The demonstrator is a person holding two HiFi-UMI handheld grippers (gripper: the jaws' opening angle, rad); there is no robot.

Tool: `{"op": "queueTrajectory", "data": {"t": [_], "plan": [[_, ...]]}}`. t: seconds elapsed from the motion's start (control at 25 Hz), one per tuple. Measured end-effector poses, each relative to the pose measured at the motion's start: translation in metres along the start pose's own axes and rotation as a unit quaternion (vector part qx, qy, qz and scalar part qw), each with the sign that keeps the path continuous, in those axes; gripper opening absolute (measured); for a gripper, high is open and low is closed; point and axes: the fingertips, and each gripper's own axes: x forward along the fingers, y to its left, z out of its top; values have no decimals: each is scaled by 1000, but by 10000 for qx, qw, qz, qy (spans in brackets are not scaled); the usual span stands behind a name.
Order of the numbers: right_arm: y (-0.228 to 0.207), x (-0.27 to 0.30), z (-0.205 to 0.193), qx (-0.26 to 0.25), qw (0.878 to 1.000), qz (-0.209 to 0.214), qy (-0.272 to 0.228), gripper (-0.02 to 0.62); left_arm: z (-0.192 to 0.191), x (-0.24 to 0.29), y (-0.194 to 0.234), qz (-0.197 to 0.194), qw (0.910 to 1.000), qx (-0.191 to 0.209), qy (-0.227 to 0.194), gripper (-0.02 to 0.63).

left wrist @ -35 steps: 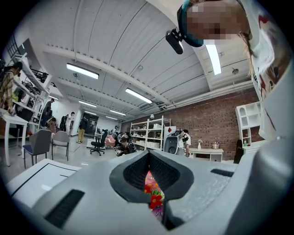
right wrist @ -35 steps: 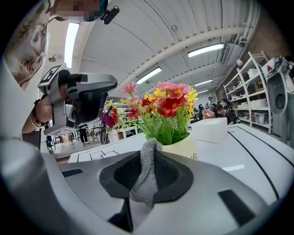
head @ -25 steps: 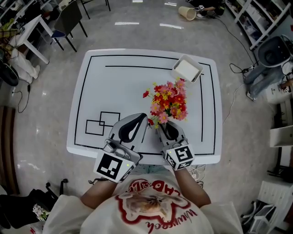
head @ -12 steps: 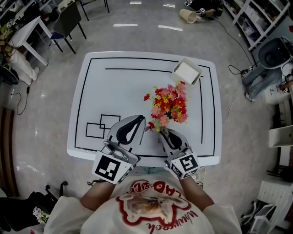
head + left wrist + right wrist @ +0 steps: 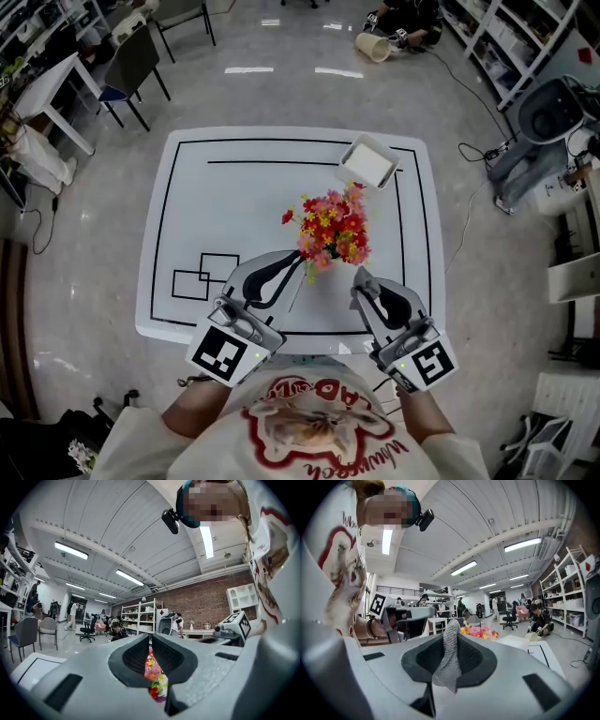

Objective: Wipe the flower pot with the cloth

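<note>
Grey cloth (image 5: 449, 654) in right gripper (image 5: 363, 277); left gripper (image 5: 150, 638) closed; pot hidden under flowers (image 5: 328, 230).

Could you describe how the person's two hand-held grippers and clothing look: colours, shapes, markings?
The left hand-held gripper and the right hand-held gripper are alike: light grey bodies, with black ridged pads set in an oval hollow. Each carries at its rear a white cube with black square markers. The person wears a white shirt with a red print.
</note>
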Motion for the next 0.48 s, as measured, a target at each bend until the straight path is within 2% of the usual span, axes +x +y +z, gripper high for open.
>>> {"op": "queueTrajectory", "data": {"t": [0.12, 0.2, 0.36, 0.48], "plan": [[-1, 4, 32, -220, 9992, 262, -218, 66, 4, 4, -12, -259, 9997, -5, 6, 10], [1, 9, 49, -334, 9979, 446, -324, 66, 6, 7, -20, -460, 9989, -37, 14, 43], [3, 18, 74, -569, 9951, 680, -442, 66, 9, 12, -35, -1017, 9946, -118, 147, 156], [8, 24, 84, -543, 9929, 945, -470, 66, 11, 18, -46, -1319, 9907, -15, 326, 222]]}}
